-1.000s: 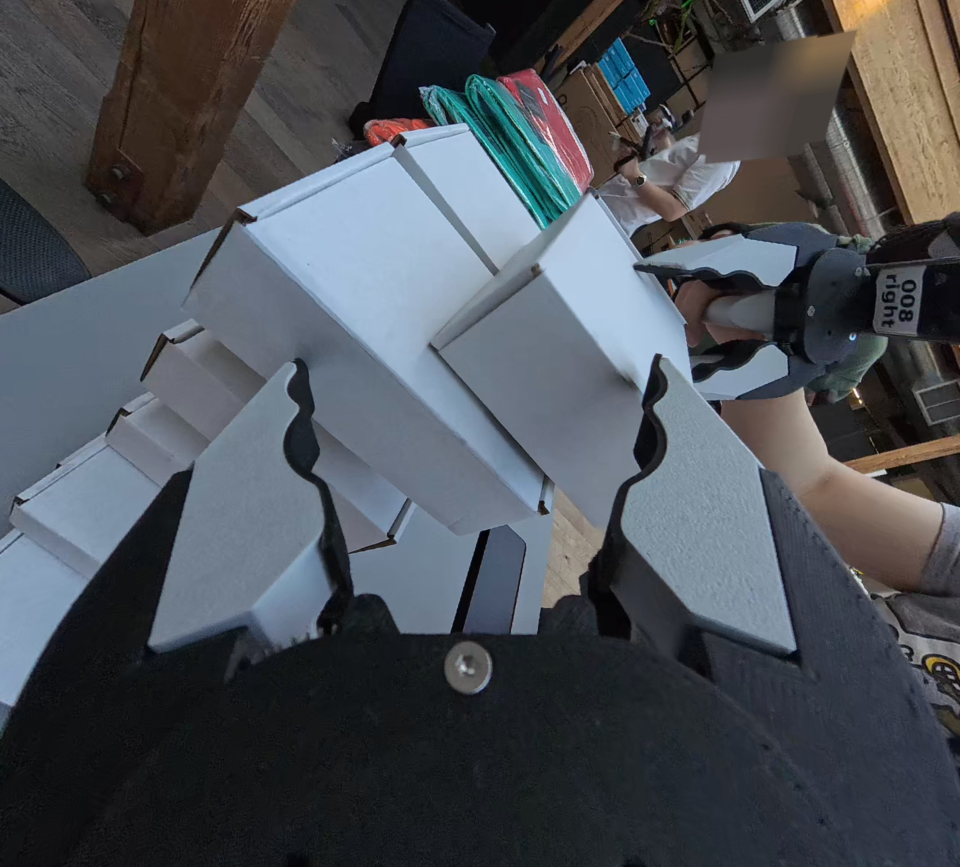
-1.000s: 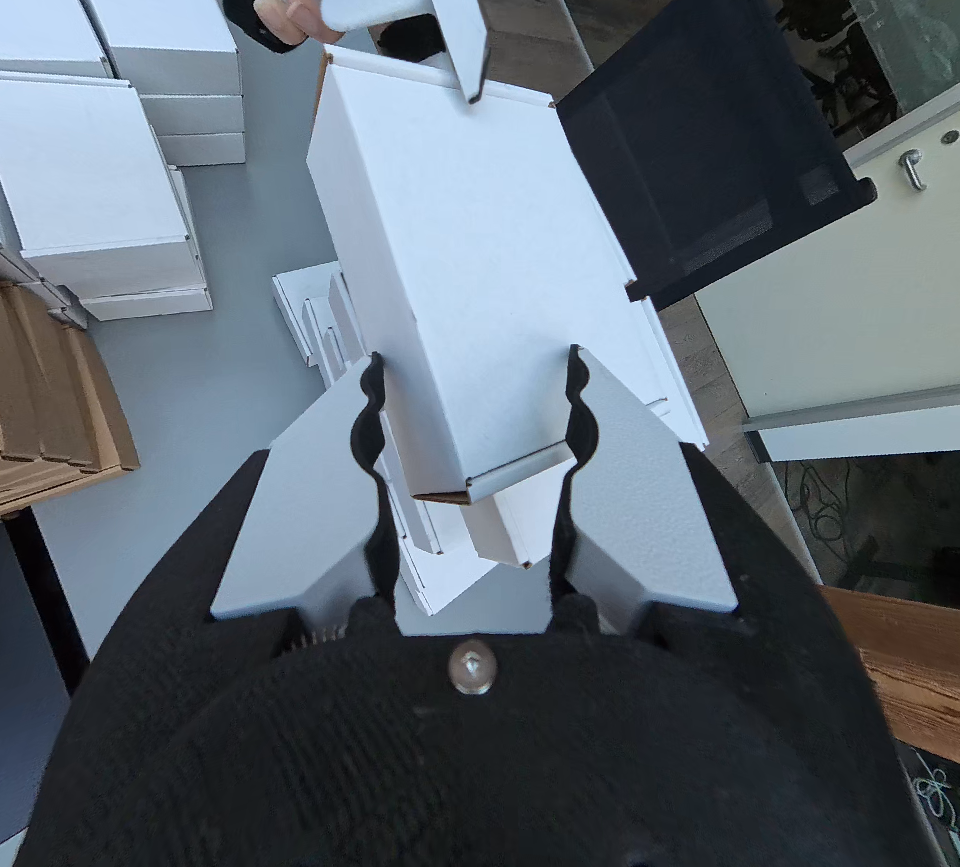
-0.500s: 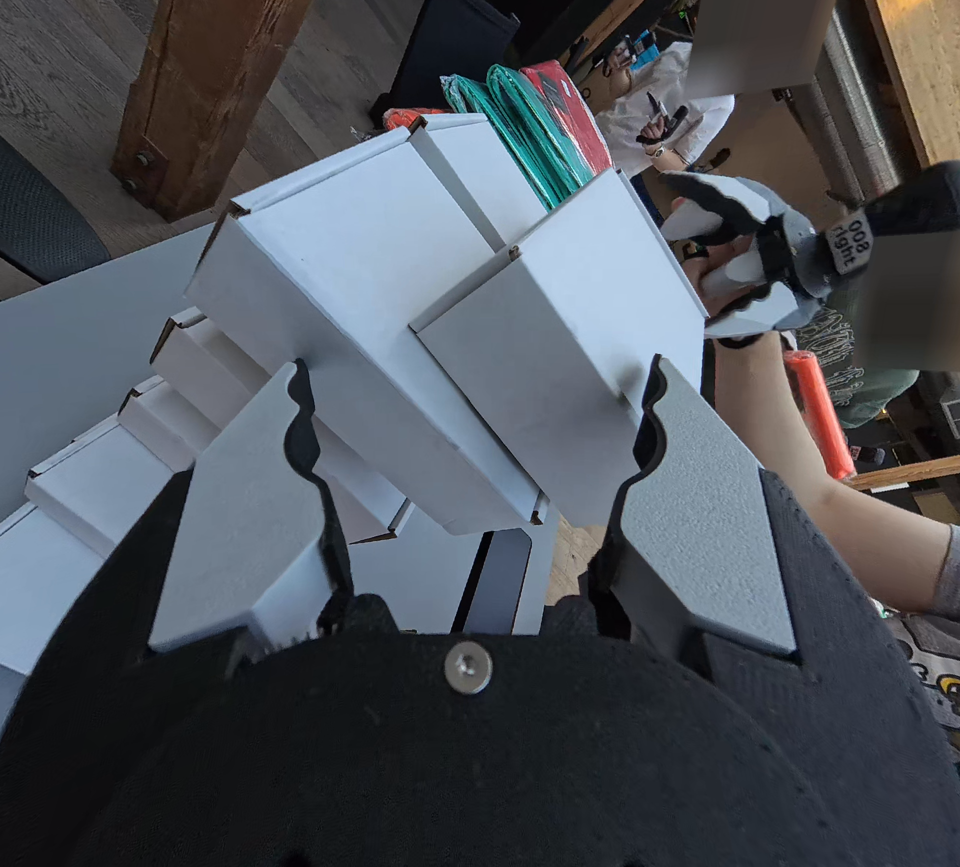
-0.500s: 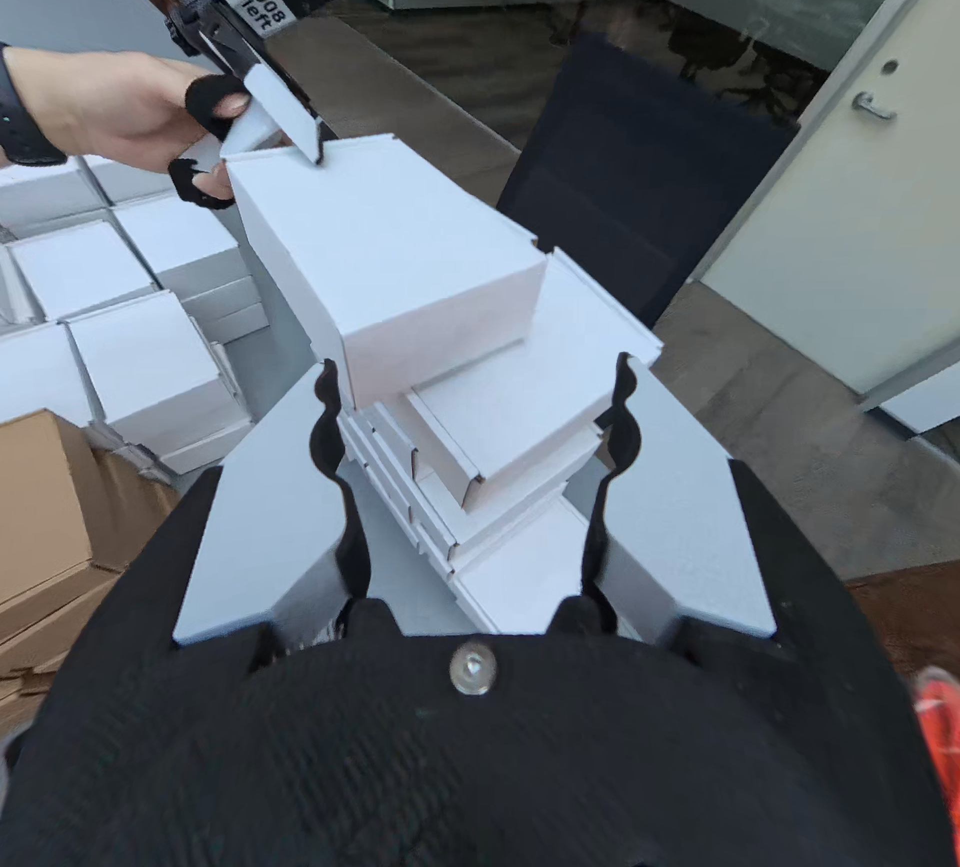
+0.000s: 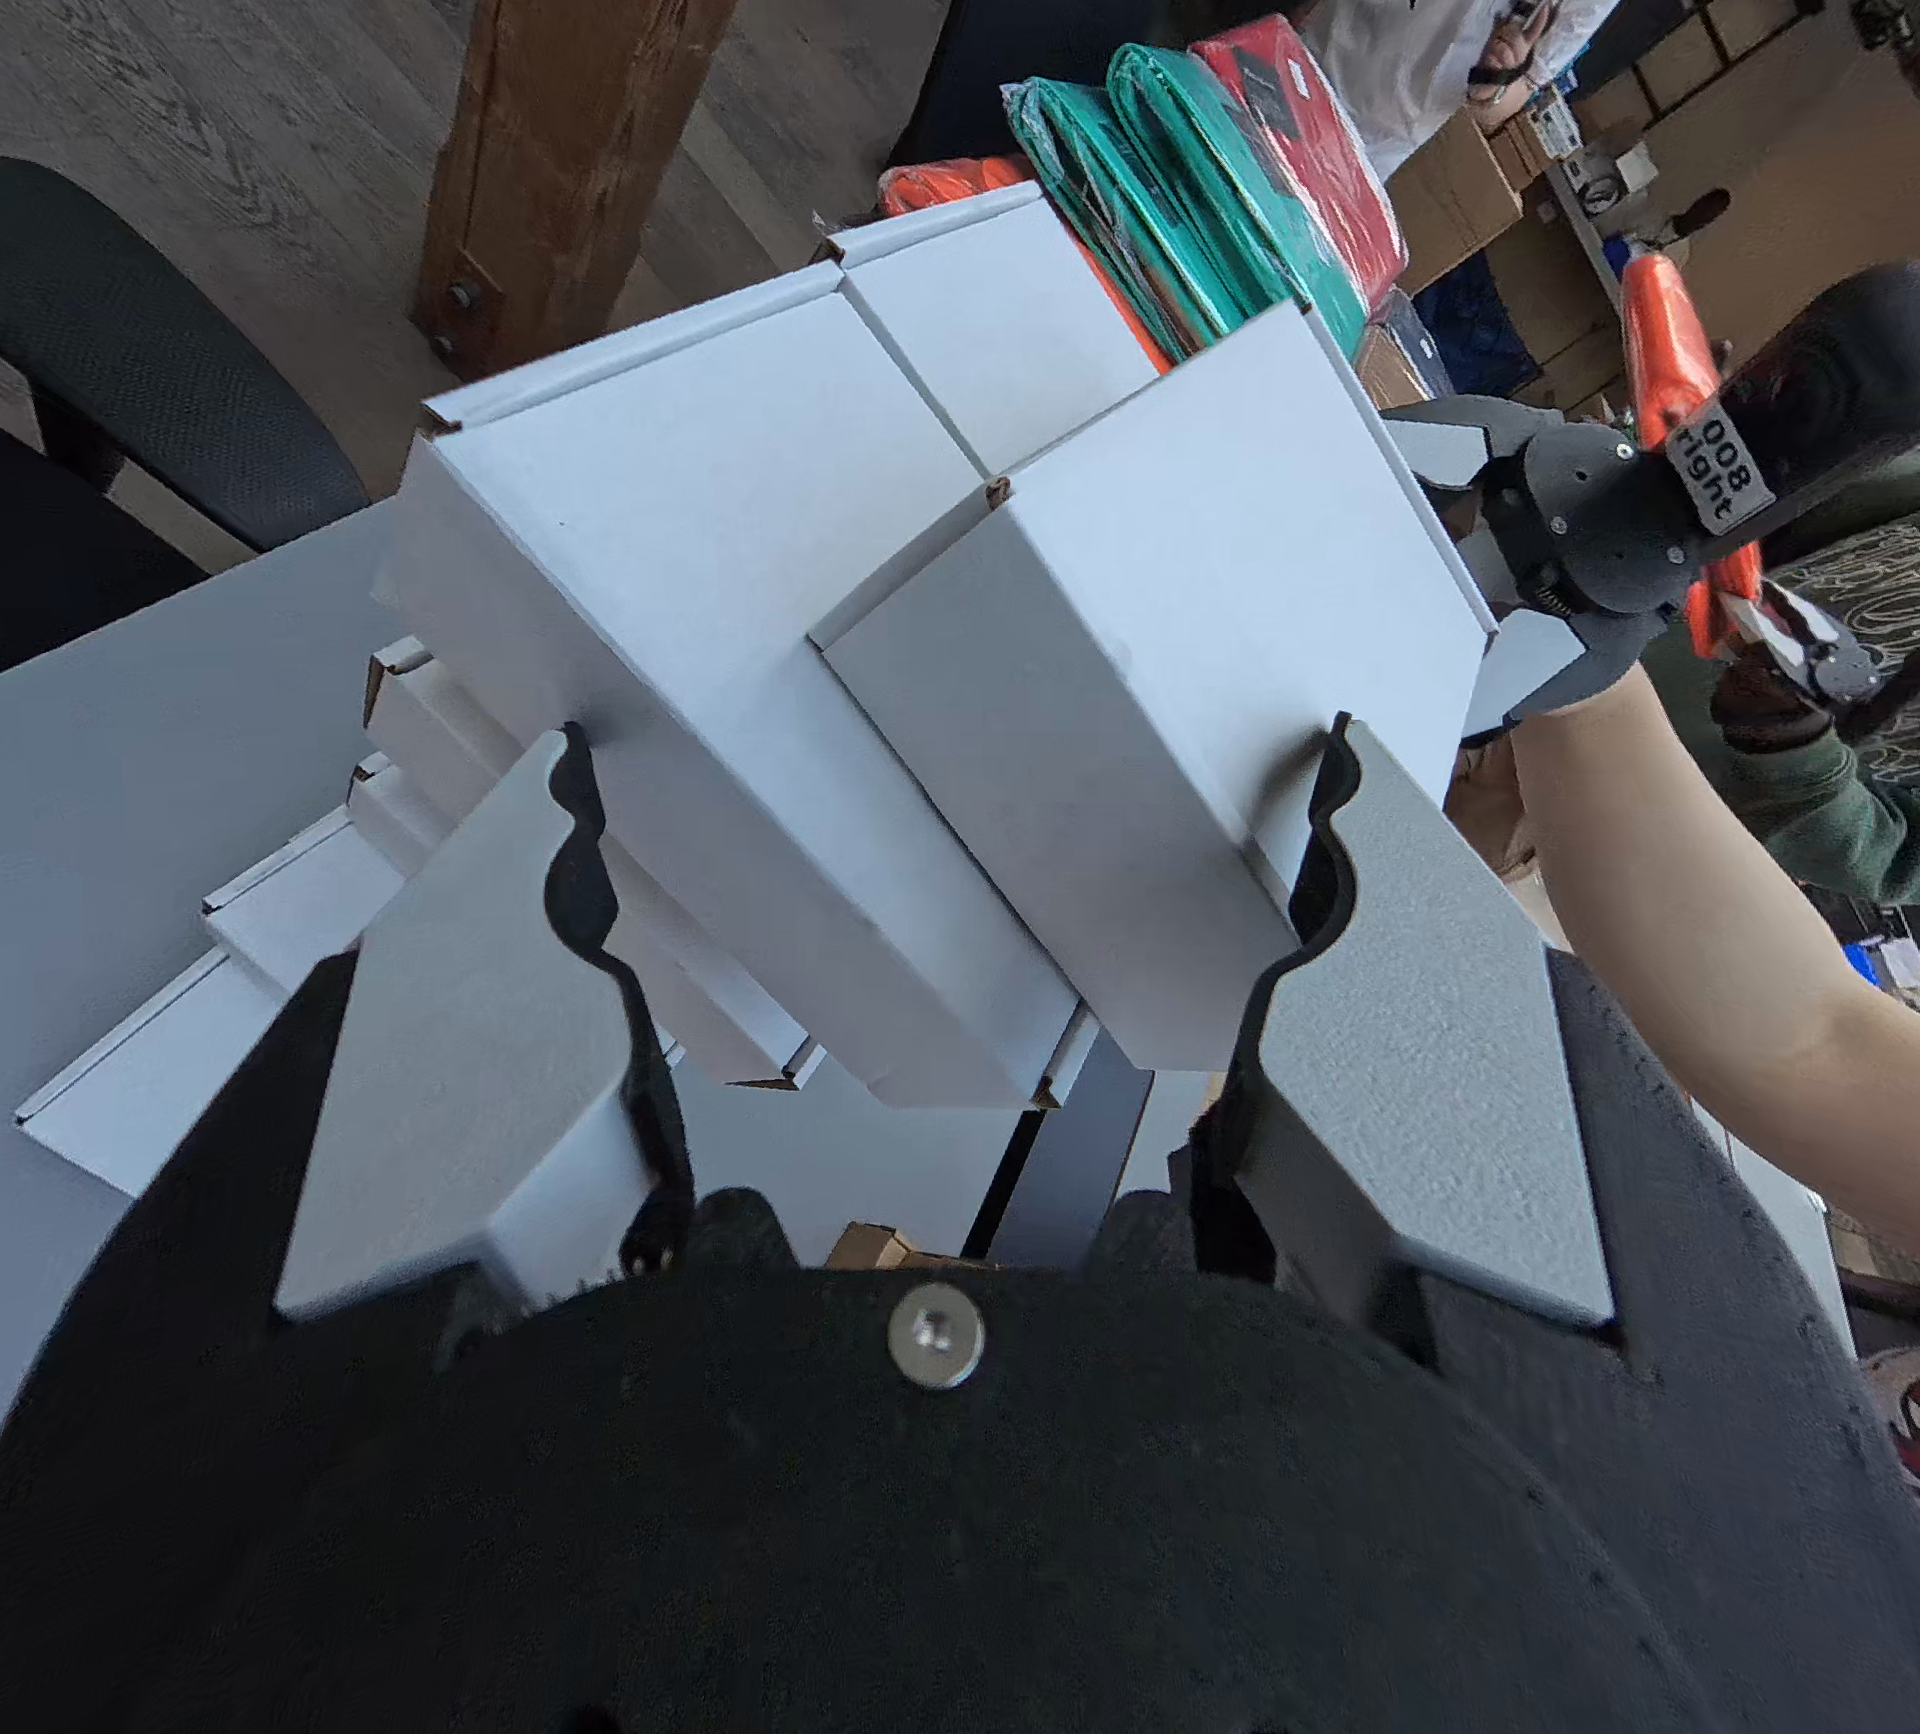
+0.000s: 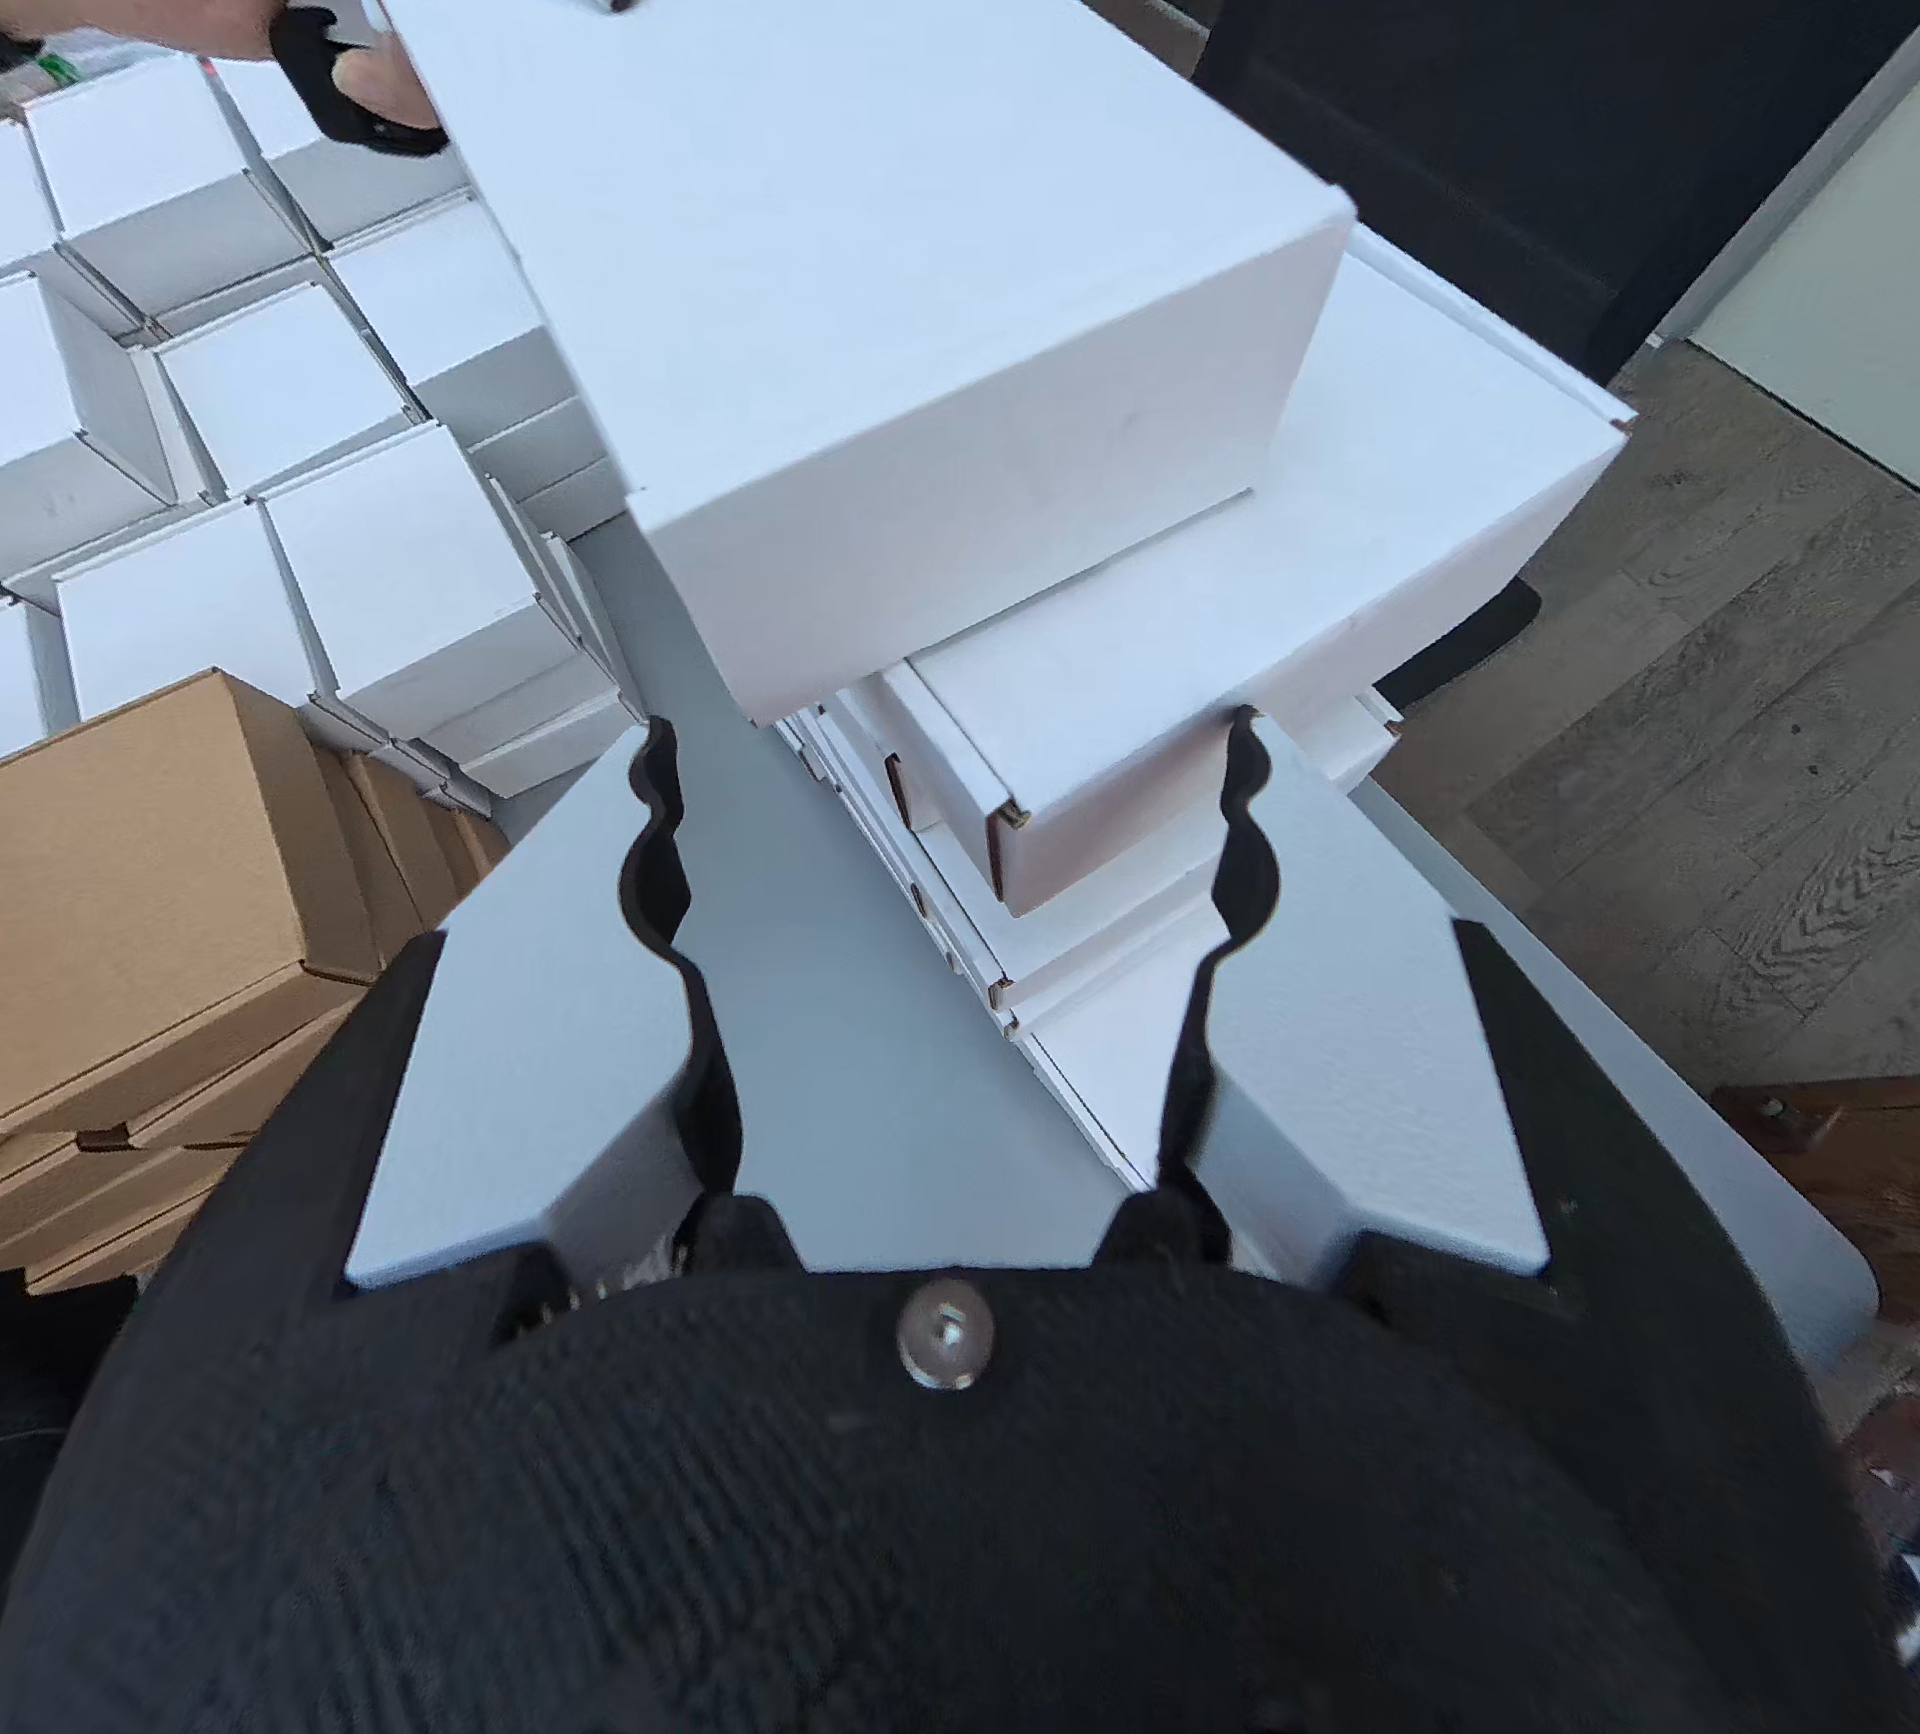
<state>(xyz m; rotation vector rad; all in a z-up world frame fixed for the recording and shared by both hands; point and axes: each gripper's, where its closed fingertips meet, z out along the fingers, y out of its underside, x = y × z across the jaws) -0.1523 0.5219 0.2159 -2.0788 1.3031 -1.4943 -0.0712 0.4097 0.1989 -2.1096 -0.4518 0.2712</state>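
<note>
A small closed white box lies on a stack of flatter white boxes at the table's right edge. My left gripper is open wide around the box's far end. Its right finger rests against the box's top face, and the left finger stands apart from the box. In the right wrist view the left gripper shows at the top left. My right gripper is open and empty, just short of the box's near end. It also shows in the left wrist view.
Rows of closed white boxes cover the grey table on the left, with brown cardboard boxes nearer. A black chair stands past the table edge. A wooden post, green and red packets and a person lie beyond.
One second ago my right gripper's fingers stood closer together around the box's near corner. It has opened wider and drawn back off the box. The left gripper has stayed at the far end.
</note>
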